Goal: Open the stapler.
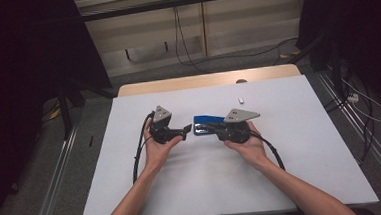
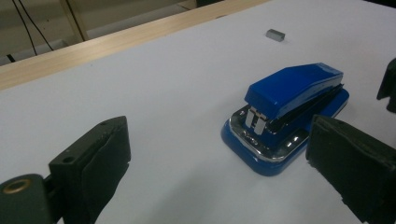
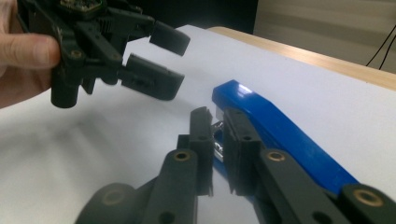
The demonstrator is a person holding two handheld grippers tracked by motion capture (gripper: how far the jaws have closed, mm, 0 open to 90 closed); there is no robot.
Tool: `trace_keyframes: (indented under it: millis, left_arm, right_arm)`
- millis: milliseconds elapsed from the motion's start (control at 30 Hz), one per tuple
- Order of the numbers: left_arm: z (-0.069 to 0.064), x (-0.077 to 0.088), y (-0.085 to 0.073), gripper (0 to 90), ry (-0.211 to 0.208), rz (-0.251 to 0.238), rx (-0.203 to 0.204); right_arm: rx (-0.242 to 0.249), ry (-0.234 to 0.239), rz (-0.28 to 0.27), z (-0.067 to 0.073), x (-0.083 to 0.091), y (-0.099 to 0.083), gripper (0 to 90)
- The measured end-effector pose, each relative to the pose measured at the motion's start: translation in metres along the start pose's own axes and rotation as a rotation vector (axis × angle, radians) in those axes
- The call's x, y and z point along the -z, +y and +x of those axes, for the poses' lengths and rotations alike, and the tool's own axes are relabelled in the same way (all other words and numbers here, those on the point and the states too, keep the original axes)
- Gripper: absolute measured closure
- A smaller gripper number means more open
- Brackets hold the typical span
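We found the blue stapler (image 1: 205, 125) lying flat on the white desk (image 1: 291, 151), between the two hands. Our right hand-held gripper (image 3: 217, 140) was clenched to a narrow slit beside the stapler's front end; whether it pinched anything we could not tell. Our left hand-held gripper (image 2: 219, 172) stood released, jaws wide apart, just short of the stapler. A small grey block (image 2: 275, 35) lay well behind.

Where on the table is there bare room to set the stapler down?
Free: the near strip of the table between the forearms, and its right side past the right hand-held gripper. Crowded: the middle, around the stapler, the left hand-held gripper and the small grey block.
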State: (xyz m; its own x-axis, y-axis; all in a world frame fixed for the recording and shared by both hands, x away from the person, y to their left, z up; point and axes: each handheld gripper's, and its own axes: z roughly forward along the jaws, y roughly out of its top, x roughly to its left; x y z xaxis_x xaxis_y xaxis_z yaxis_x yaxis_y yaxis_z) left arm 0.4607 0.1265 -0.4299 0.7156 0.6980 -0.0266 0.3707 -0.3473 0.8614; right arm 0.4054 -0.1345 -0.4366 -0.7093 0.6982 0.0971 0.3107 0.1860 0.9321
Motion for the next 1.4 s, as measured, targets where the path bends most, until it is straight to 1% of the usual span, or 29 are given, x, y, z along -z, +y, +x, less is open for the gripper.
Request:
trace_keyframes:
  millis: [33,100,133,233,267,333,367,400,467,500,533,567,633,667,700,733,800,833,867,933,1000,1033,1067,1100,1167,1233,1333,1367,1400]
  left_arm:
    - [0.0,0.0,0.0,6.6,-0.001,0.002,-0.001]
    - [0.0,0.0,0.0,6.8,-0.008,0.0,0.003]
    - [0.0,0.0,0.0,7.1,-0.008,0.0,0.003]
    - [-0.001,-0.002,0.0,9.6,-0.019,0.002,0.007]
    - [-0.002,-0.002,0.0,9.6,-0.022,0.007,0.005]
    - [-0.003,-0.003,-0.001,11.4,-0.03,0.01,0.016]
    - [-0.003,-0.003,-0.001,12.6,-0.03,0.01,0.016]
    - [-0.003,-0.004,-0.002,13.3,-0.031,0.012,0.013]
    - [-0.003,-0.005,-0.002,13.6,-0.033,0.017,0.011]
    - [-0.004,-0.006,-0.002,13.6,-0.032,0.017,0.012]
    - [-0.005,-0.008,-0.003,13.6,-0.035,0.022,0.012]
    - [-0.005,-0.008,-0.003,13.7,-0.035,0.022,0.012]
    - [-0.006,-0.01,-0.003,13.8,-0.035,0.024,0.006]
    - [-0.006,-0.01,-0.003,14.8,-0.035,0.025,0.007]
    - [-0.007,-0.01,-0.003,14.8,-0.039,0.025,0.004]
    - [-0.008,-0.011,-0.003,18.6,-0.039,0.026,0.003]
    - [-0.007,-0.011,-0.003,20.5,-0.041,0.03,0.009]
    - [-0.007,-0.012,-0.003,23.3,-0.041,0.036,0.019]
    - [-0.007,-0.012,-0.004,23.3,-0.044,0.038,0.026]
    - [-0.007,-0.013,-0.004,33.2,-0.051,0.039,0.027]
    - [-0.008,-0.011,-0.003,39.6,-0.056,0.036,0.028]
    - [-0.008,-0.011,-0.003,43.8,-0.056,0.036,0.028]
    - [-0.008,-0.011,-0.003,49.0,-0.066,0.035,0.03]
    - [-0.009,-0.01,-0.002,52.6,-0.07,0.038,0.022]
    - [-0.01,-0.01,-0.002,58.7,-0.076,0.044,0.019]
    - [-0.01,-0.01,-0.003,68.2,-0.082,0.046,0.018]
    - [-0.009,-0.011,-0.003,79.1,-0.087,0.049,0.014]
    - [-0.009,-0.011,-0.003,79.1,-0.089,0.051,0.01]
    - [-0.009,-0.011,-0.004,84.4,-0.093,0.055,0.007]
  right_arm:
    - [0.0,0.0,0.0,0.0,0.0,0.0,85.5]
    - [0.0,-0.004,0.005,-0.003,-0.003,0.004,90.0]
    - [0.0,-0.004,0.005,-0.003,-0.003,0.004,90.0]
    - [0.012,-0.009,0.035,-0.004,-0.008,0.005,90.0]
    - [0.012,-0.009,0.035,-0.004,-0.008,0.005,90.0]
    - [0.007,-0.011,0.055,-0.006,-0.013,0.003,90.0]
    - [0.007,-0.011,0.055,-0.006,-0.013,0.003,90.0]
    - [0.008,-0.014,0.073,-0.007,-0.015,0.001,90.0]
    - [0.009,-0.012,0.091,-0.008,-0.018,0.0,90.0]
    - [0.009,-0.012,0.091,-0.008,-0.018,0.0,90.0]
    - [0.008,-0.014,0.107,-0.009,-0.02,0.0,90.0]
    - [0.008,-0.014,0.107,-0.009,-0.02,0.0,90.0]
    - [0.016,-0.02,0.12,-0.01,-0.022,0.001,90.0]
    - [0.023,-0.018,0.137,-0.01,-0.025,0.001,90.0]
    - [0.023,-0.018,0.137,-0.01,-0.025,0.001,90.0]
    - [0.024,-0.017,0.15,-0.01,-0.027,0.0,90.0]
    - [0.022,-0.019,0.162,-0.011,-0.028,0.0,90.0]
    - [0.023,-0.02,0.167,-0.011,-0.029,0.0,90.0]
    - [0.023,-0.02,0.167,-0.011,-0.029,0.0,90.0]
    - [0.021,-0.037,0.186,-0.01,-0.03,-0.001,90.0]
    - [0.018,-0.044,0.193,-0.01,-0.032,-0.002,90.0]
    - [0.018,-0.044,0.193,-0.01,-0.032,-0.002,90.0]
    - [0.02,-0.041,0.199,-0.01,-0.033,-0.002,90.0]
    - [0.021,-0.041,0.202,-0.01,-0.034,-0.003,90.0]
    - [0.024,-0.04,0.208,-0.01,-0.035,-0.003,90.0]
    - [0.02,-0.043,0.212,-0.01,-0.035,-0.003,90.0]
    - [0.011,-0.05,0.228,-0.01,-0.036,-0.003,90.0]
    - [0.007,-0.055,0.234,-0.01,-0.036,-0.003,90.0]
    - [0.01,-0.061,0.24,-0.01,-0.037,-0.004,90.0]
